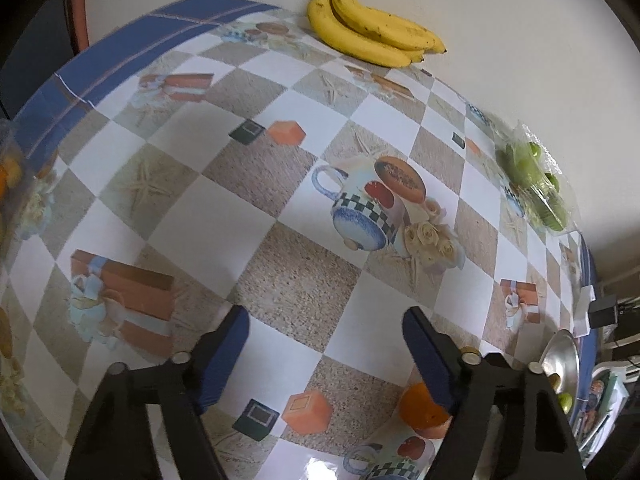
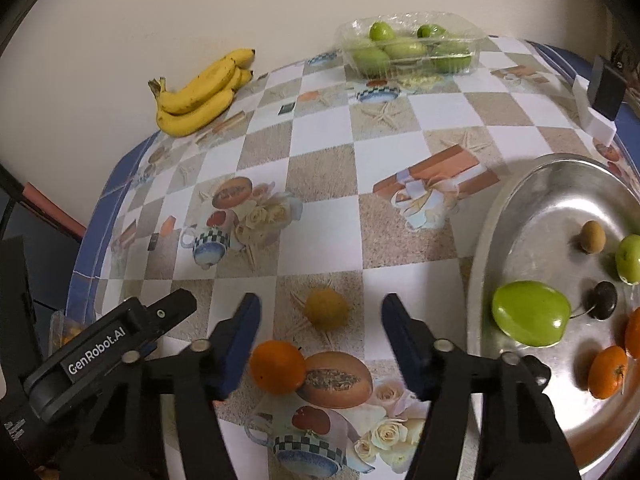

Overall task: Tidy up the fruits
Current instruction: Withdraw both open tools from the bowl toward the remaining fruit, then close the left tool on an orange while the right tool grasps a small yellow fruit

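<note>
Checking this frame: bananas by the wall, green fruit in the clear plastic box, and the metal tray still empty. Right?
Not quite. The metal tray is not empty: the right wrist view shows a green fruit, small oranges and a dark cherry in it. The rest holds.

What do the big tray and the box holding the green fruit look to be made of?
Tray: apparently metal, likely steel or aluminium, with a dull silver surface showing soft reflections and scuffs. Box: thin clear plastic; the green fruit shows through its glossy, crinkled walls.
</note>
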`<act>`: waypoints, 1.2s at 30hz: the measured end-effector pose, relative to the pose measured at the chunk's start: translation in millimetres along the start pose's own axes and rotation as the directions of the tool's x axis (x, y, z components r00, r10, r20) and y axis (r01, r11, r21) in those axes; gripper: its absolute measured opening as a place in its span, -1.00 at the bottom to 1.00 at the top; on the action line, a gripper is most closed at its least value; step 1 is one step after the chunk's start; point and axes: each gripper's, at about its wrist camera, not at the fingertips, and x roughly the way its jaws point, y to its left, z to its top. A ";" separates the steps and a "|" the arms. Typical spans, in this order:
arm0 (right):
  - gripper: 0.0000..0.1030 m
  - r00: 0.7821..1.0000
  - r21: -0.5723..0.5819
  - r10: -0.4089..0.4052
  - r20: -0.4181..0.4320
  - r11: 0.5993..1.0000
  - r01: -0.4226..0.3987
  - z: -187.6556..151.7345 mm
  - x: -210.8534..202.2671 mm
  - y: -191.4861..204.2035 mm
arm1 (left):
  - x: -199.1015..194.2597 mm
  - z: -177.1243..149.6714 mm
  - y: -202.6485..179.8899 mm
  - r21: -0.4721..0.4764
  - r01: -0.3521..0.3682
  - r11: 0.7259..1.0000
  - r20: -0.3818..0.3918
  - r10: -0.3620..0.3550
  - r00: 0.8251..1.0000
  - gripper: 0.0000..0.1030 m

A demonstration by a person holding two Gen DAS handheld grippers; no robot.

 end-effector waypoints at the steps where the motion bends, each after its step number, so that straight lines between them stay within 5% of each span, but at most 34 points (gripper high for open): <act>1: 0.13 1.000 -0.002 -0.001 -0.002 1.000 0.001 -0.2 1.3 0.6 | 1.6 -0.2 0.0 -0.002 0.004 1.000 -0.005 -0.004 1.000 0.47; 10: -0.06 0.999 0.003 -0.003 -0.037 1.000 0.004 -3.1 16.9 0.4 | 4.0 -0.6 -0.5 -0.008 0.013 1.000 -0.027 -0.014 1.000 0.37; 17: -0.53 0.999 0.014 -0.009 -0.031 1.000 0.009 -3.6 17.6 0.6 | 2.8 -0.3 -0.8 -0.005 0.013 1.000 -0.026 -0.013 1.000 0.36; 26: -0.53 1.000 0.043 0.026 0.017 0.999 -0.027 2.9 -5.1 -4.1 | -5.2 -1.4 -4.8 -0.003 0.037 0.999 -0.021 -0.037 0.999 0.36; 36: -0.52 0.998 0.053 -0.056 0.038 0.997 0.054 2.6 -43.4 -22.6 | -4.6 -18.4 -43.6 0.112 0.086 0.990 -0.071 -0.078 0.994 0.36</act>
